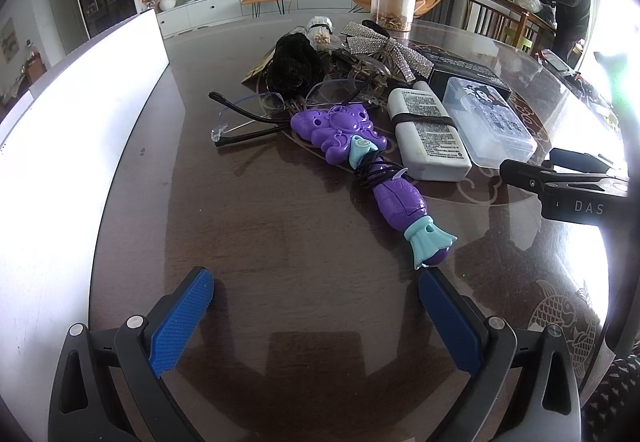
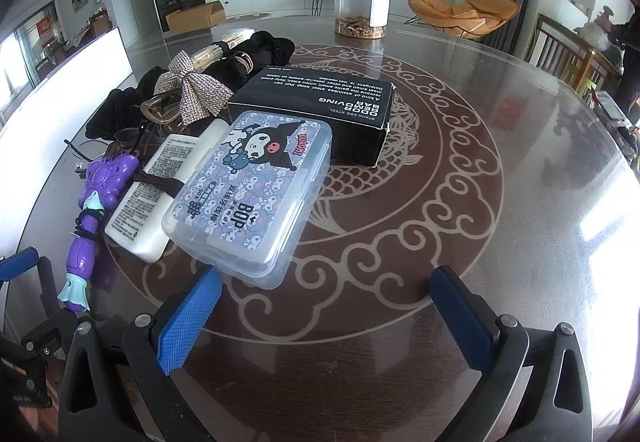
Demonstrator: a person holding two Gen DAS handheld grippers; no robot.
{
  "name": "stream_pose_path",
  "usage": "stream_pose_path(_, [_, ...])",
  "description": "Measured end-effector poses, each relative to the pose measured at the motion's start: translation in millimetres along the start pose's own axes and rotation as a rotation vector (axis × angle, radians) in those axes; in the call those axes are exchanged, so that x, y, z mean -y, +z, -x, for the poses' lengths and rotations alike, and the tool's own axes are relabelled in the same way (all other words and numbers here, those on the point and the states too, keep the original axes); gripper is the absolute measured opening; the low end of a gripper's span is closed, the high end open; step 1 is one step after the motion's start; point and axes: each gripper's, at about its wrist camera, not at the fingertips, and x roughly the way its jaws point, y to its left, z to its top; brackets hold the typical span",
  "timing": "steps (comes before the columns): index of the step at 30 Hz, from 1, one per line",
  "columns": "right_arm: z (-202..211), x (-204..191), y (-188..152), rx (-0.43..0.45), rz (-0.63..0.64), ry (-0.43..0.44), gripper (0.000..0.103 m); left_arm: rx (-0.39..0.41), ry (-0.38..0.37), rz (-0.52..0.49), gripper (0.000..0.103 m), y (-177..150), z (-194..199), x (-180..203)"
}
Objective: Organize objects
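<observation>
a: how far along does the organizing look?

b: barely begun, i'd judge. everything sits in one cluster on the dark glass-topped round table [image 2: 460,169]: the purple and teal plastic toy wand [image 1: 360,157] wrapped in a black hair tie, the white rectangular bottle with a dark band around it [image 1: 428,133], the clear plastic case with a cartoon print lid [image 2: 256,193], the black cardboard box with white lettering [image 2: 320,109], the rhinestone bow clip [image 2: 192,85], the clear-lensed glasses [image 1: 256,113] and the black fuzzy scrunchie [image 1: 294,61].

a: is either gripper holding something?

b: no. the left gripper [image 1: 316,306] has its fingers spread wide with nothing between them, the wand's teal tail just beside its right pad. the right gripper [image 2: 324,302] is likewise released and bare, just short of the clear case.

a: what's left, then?

b: all of the sorting, it seems. the long white box [image 1: 80,113] along the left edge may be the destination, though i cannot tell.
</observation>
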Motion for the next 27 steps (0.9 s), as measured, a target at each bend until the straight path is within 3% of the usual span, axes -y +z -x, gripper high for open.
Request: stream_pose_path(27, [-1.2,0.1,1.0,0.000,0.002,-0.001,0.103,0.001,0.000,0.000,0.103,-0.2,-0.5,-0.2])
